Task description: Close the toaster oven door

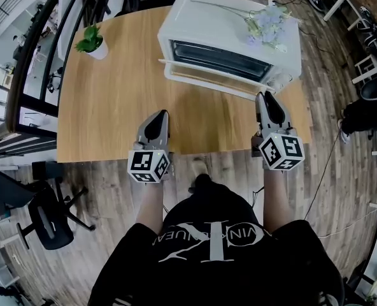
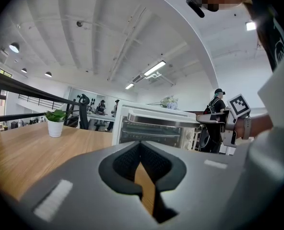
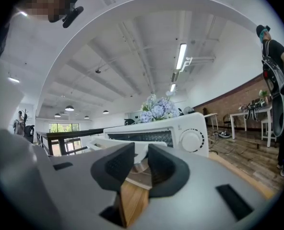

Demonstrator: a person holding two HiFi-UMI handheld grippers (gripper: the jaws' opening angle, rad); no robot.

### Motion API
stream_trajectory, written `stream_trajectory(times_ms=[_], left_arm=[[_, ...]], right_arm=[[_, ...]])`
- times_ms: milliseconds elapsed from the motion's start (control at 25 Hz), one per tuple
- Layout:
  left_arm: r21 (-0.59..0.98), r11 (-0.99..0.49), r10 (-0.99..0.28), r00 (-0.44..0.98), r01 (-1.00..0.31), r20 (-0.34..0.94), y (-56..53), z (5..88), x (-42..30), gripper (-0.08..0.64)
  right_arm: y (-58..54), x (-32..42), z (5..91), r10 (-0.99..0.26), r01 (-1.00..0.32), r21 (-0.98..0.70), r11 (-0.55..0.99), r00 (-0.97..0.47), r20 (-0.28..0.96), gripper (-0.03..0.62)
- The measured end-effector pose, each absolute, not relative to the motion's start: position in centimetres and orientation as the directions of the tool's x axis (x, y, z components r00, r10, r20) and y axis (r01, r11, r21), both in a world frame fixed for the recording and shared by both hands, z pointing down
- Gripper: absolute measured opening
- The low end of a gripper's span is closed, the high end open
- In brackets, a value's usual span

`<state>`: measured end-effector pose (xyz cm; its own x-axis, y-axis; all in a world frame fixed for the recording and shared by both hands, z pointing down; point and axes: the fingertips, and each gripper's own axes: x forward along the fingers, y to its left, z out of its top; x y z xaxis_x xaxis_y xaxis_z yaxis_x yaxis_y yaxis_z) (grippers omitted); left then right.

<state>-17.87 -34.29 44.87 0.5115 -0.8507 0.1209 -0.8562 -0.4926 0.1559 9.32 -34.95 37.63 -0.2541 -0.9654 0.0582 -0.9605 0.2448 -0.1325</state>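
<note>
Wood-plank floor (image 1: 341, 69) all round, and a long wooden counter (image 1: 112, 107) in front of me. From the head view the toaster oven (image 1: 239, 24) sits at the counter's far right corner with a bunch of pale flowers (image 1: 268, 24) lying on its top. Its door (image 1: 207, 78) is dropped open toward me. A small potted plant (image 1: 92, 42) stands near the far left corner, well apart from the oven.

My left gripper (image 1: 161, 116) hangs over the near edge of the counter around the middle. My right gripper (image 1: 265, 97) is further in, with its tip just beside the right end of the open door. From up there I can't tell if it's touching.

The head view doesn't give you the fingers, but the gripper views do. The left gripper view shows my left fingers (image 2: 127, 159) pressed together at the tips with nothing in them. It also shows the oven front-on, and my right gripper's marker cube (image 2: 239, 105) off to the right.

The right gripper view has my right fingers (image 3: 118, 164) a little spread, with a narrow gap and the door showing through it, beyond the tips. That view also shows the oven's dial (image 3: 192, 140), which the other gripper view doesn't.
</note>
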Motion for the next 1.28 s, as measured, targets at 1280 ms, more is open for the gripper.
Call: stream_trajectory(times_ms=[1280], left_arm=[[0.132, -0.493, -0.850, 0.508, -0.860, 0.140, -39.7, 44.4, -16.6, 0.011]], right_arm=[[-40.5, 11.4, 35.2, -0.970, -0.961, -0.138, 0.240, -0.242, 0.002, 0.089]])
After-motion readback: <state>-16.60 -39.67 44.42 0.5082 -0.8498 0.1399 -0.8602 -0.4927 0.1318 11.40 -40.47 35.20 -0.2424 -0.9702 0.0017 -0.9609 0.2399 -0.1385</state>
